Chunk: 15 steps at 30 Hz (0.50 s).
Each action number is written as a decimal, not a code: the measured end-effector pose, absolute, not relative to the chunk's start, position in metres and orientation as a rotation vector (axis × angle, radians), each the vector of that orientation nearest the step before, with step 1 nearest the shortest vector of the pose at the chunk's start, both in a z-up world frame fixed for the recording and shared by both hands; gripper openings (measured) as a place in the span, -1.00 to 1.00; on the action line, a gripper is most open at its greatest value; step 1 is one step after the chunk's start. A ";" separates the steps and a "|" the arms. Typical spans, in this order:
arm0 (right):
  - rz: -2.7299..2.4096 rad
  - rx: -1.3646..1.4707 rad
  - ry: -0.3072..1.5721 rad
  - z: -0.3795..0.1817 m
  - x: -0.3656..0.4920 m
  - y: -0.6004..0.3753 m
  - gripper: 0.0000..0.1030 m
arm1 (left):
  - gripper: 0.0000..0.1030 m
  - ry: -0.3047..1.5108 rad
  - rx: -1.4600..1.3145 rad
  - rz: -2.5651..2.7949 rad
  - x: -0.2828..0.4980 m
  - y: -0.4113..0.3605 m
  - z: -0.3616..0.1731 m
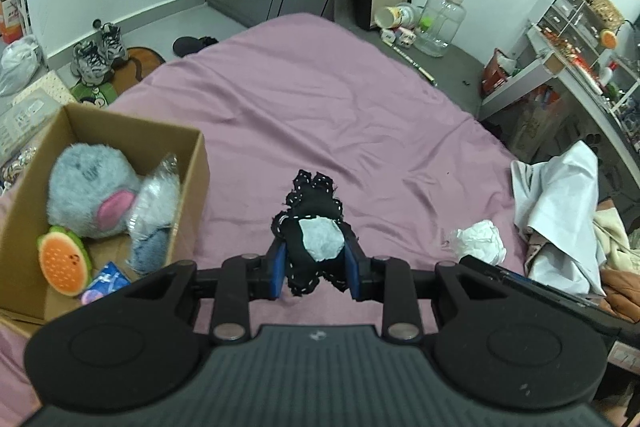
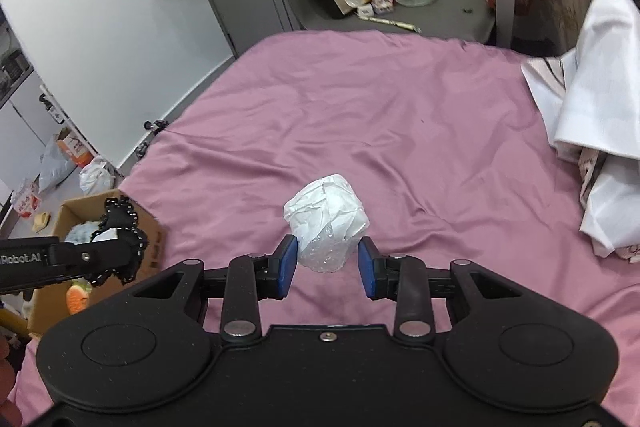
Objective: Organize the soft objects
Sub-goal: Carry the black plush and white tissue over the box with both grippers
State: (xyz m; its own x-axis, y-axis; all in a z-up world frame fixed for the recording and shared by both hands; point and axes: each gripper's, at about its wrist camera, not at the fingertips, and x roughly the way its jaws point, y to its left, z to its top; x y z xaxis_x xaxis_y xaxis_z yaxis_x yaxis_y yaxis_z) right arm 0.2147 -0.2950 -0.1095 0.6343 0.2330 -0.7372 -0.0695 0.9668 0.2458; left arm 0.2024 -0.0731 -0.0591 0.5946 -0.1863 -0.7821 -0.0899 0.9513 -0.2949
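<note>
While the left claw (image 1: 316, 267) is pinching a black stitched cloth bundle (image 1: 314, 223) above the pink bedsheet (image 1: 340, 107), the right claw (image 2: 328, 263) is gripping a crumpled white plastic-wrapped wad (image 2: 326, 219) between its blue pads. Over at the left, a cardboard box (image 1: 192, 163) is holding a grey plush toy (image 1: 88, 191).

A cardboard box (image 1: 188, 183) sits at the bed's (image 1: 320, 99) left edge with a plush toy (image 1: 88, 191) inside. Crumpled bedding (image 1: 560, 211) lies along the right; shoes (image 1: 98, 53) rest on the floor behind the box.
</note>
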 end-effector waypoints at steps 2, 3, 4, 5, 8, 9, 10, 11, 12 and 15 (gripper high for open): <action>0.180 0.201 0.857 -0.098 0.209 -0.291 -0.36 | -0.44 0.930 -0.319 -0.061 0.197 -0.068 -0.052; 0.181 0.205 0.854 -0.093 0.205 -0.290 -0.36 | -0.44 0.927 -0.320 -0.063 0.195 -0.066 -0.048; 0.182 0.212 0.851 -0.089 0.201 -0.289 -0.36 | -0.44 0.924 -0.319 -0.066 0.192 -0.064 -0.045; 0.186 0.220 0.848 -0.085 0.197 -0.287 -0.36 | -0.44 0.920 -0.316 -0.071 0.190 -0.062 -0.042; 0.189 0.227 0.832 -0.074 0.188 -0.280 -0.36 | -0.44 0.909 -0.309 -0.085 0.182 -0.056 -0.034; 0.193 0.228 0.826 -0.071 0.184 -0.279 -0.36 | -0.44 0.904 -0.307 -0.088 0.179 -0.054 -0.032; 0.196 0.227 0.820 -0.068 0.182 -0.277 -0.36 | -0.44 0.902 -0.308 -0.090 0.177 -0.052 -0.030; 0.199 0.227 0.813 -0.065 0.178 -0.275 -0.36 | -0.43 0.902 -0.311 -0.094 0.176 -0.049 -0.028; 0.201 0.231 0.808 -0.062 0.175 -0.273 -0.36 | -0.43 0.901 -0.312 -0.098 0.175 -0.046 -0.026; 0.209 0.246 0.795 -0.054 0.166 -0.268 -0.36 | -0.43 0.891 -0.306 -0.106 0.171 -0.039 -0.019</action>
State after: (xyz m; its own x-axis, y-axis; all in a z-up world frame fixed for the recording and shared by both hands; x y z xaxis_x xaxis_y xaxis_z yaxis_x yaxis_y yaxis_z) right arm 0.1660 -0.2681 -0.0539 0.6822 0.2764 -0.6769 -0.0925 0.9510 0.2951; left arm 0.1707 -0.0395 -0.0190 0.6271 -0.2170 -0.7481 -0.0358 0.9514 -0.3060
